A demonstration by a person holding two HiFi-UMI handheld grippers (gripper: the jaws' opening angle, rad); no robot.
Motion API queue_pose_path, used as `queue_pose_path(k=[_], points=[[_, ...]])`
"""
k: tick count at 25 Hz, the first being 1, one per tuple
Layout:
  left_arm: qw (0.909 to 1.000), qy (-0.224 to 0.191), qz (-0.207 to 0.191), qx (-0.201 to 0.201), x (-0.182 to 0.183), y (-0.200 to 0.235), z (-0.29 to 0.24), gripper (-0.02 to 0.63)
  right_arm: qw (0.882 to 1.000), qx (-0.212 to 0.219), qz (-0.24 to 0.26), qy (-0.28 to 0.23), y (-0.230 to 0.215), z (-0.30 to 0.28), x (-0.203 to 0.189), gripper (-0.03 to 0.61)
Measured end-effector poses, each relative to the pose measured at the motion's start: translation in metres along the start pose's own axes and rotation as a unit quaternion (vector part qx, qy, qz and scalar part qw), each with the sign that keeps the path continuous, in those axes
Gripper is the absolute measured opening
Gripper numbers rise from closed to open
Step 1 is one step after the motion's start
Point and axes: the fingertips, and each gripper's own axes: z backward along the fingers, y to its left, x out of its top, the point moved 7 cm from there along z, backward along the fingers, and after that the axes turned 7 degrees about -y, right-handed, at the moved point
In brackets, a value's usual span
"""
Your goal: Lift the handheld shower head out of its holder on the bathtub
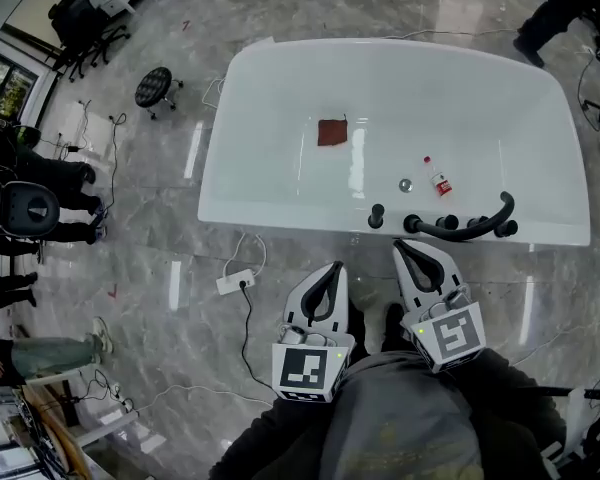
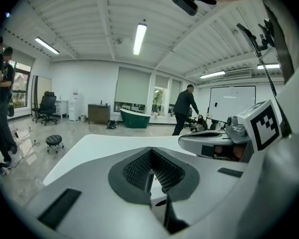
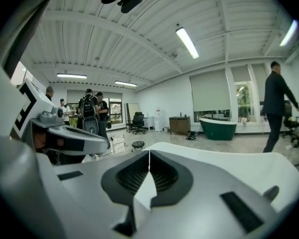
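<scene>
A white bathtub fills the middle of the head view. On its near rim at the right lies the black handheld shower head with its curved hose, between black tap knobs. My left gripper is shut and empty, just short of the tub's near rim. Beside it, my right gripper is also shut and empty, its tips close to the leftmost part of the fitting without touching it. In each gripper view the pads meet at the tip with nothing between them: left gripper, right gripper.
Inside the tub lie a red cloth, a small bottle and the drain. A power strip and cables lie on the floor at left. A black stool and several people stand around the tub.
</scene>
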Motion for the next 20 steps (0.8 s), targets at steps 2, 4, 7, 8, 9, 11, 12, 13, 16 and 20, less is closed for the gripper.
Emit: queue_pose_path(k=[2,4,7,8,9,11,12,13,16,20], points=[[0.9999,-0.008,0.002,-0.011,0.003,0.013,-0.012,0.003,1.0,-0.018,0.006,-0.001,-0.005,-0.011,0.003,0.005],[0.9997,-0.013,0.006,-0.021,0.005,0.026,-0.022,0.003,0.999,-0.032,0.012,0.0,-0.005,-0.022,0.009,0.005],[0.9988,-0.023,0.01,-0.043,0.012,0.039,-0.037,0.003,0.999,-0.048,0.021,0.007,-0.005,-0.031,0.017,0.005],[0.9983,-0.026,0.01,-0.051,0.014,0.041,-0.042,0.003,0.998,-0.056,0.023,0.008,-0.006,-0.033,0.02,0.005],[0.9978,-0.028,0.011,-0.059,0.016,0.043,-0.047,0.003,0.998,-0.064,0.025,0.009,-0.008,-0.033,0.022,0.005],[0.9968,-0.029,0.009,-0.075,0.019,0.046,-0.056,0.003,0.996,-0.084,0.025,0.012,-0.011,-0.035,0.025,0.005],[0.9963,-0.027,0.006,-0.082,0.019,0.048,-0.06,0.003,0.995,-0.094,0.025,0.013,-0.012,-0.036,0.025,0.005],[0.9957,-0.025,0.002,-0.089,0.02,0.05,-0.063,0.003,0.994,-0.104,0.025,0.014,-0.012,-0.037,0.026,0.005],[0.9936,-0.023,-0.003,-0.111,0.016,0.058,-0.072,0.003,0.992,-0.127,0.021,0.016,-0.01,-0.043,0.025,0.005],[0.9908,-0.016,-0.014,-0.133,0.01,0.066,-0.082,0.003,0.989,-0.144,0.016,0.02,-0.001,-0.044,0.021,0.005]])
